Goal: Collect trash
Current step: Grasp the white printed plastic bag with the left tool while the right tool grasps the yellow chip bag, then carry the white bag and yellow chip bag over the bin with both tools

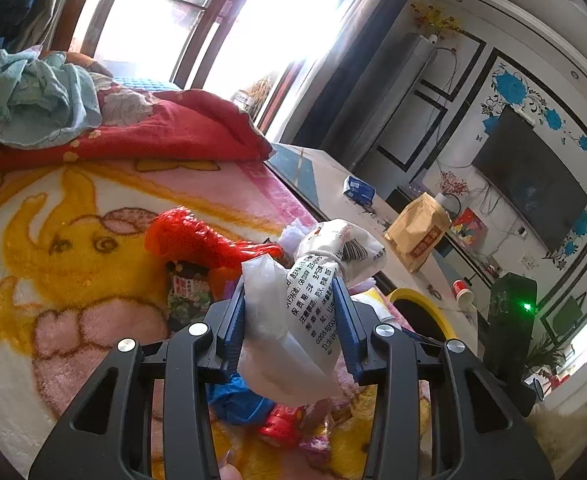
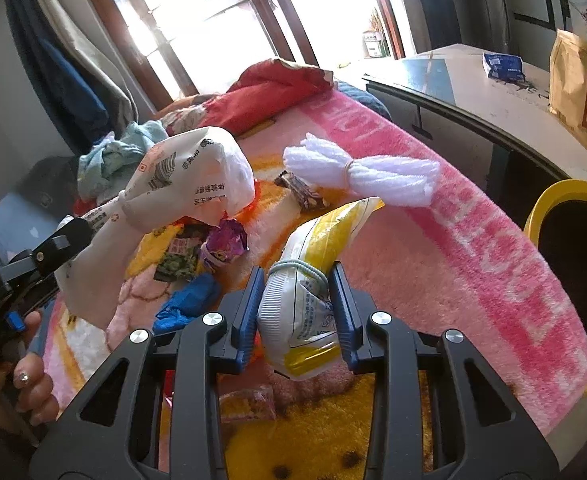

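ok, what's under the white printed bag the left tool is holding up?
Under the white printed bag, shut in the left tool, lie a blue crumpled wrapper and a red wrapper on the blanket. Anything directly behind the bag's bulk is covered.

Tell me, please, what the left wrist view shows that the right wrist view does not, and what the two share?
Only the left wrist view shows the red plastic bag, the television and the red paper cup. Only the right wrist view shows the right gripper shut on the yellow-and-white packet, the white yarn bundle and a hand. Both show the white printed bag in the left gripper, the yellow-rimmed bin and the brown paper bag.
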`<state>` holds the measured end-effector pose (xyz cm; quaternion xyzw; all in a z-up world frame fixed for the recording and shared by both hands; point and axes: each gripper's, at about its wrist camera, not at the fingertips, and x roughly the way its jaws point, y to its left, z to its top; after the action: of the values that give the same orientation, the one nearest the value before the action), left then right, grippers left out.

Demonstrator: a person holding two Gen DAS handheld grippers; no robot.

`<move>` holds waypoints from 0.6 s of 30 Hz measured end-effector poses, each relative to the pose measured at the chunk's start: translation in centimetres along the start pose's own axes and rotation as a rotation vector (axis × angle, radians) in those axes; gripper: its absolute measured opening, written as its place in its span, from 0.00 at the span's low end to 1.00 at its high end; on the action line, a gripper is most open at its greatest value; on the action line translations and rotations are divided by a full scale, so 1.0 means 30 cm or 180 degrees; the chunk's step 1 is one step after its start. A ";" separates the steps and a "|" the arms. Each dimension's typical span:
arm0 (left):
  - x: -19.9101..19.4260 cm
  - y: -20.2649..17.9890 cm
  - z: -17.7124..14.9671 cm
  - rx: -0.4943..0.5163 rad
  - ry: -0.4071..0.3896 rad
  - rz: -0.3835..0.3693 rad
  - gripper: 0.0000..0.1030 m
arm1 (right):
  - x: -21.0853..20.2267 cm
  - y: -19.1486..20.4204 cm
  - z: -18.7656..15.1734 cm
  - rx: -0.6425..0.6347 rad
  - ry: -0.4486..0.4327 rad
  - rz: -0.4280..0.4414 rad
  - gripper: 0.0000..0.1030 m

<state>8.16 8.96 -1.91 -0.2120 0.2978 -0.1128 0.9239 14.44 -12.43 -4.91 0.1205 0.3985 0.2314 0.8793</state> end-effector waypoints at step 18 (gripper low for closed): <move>0.062 -0.117 0.011 0.0199 0.0037 -0.0174 0.37 | -0.136 -0.110 0.019 0.0104 -0.0232 -0.0107 0.25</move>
<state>9.56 5.33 -1.00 -0.1905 0.2936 -0.1485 0.9249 13.55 -17.35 -3.21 0.1365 0.3719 0.2055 0.8949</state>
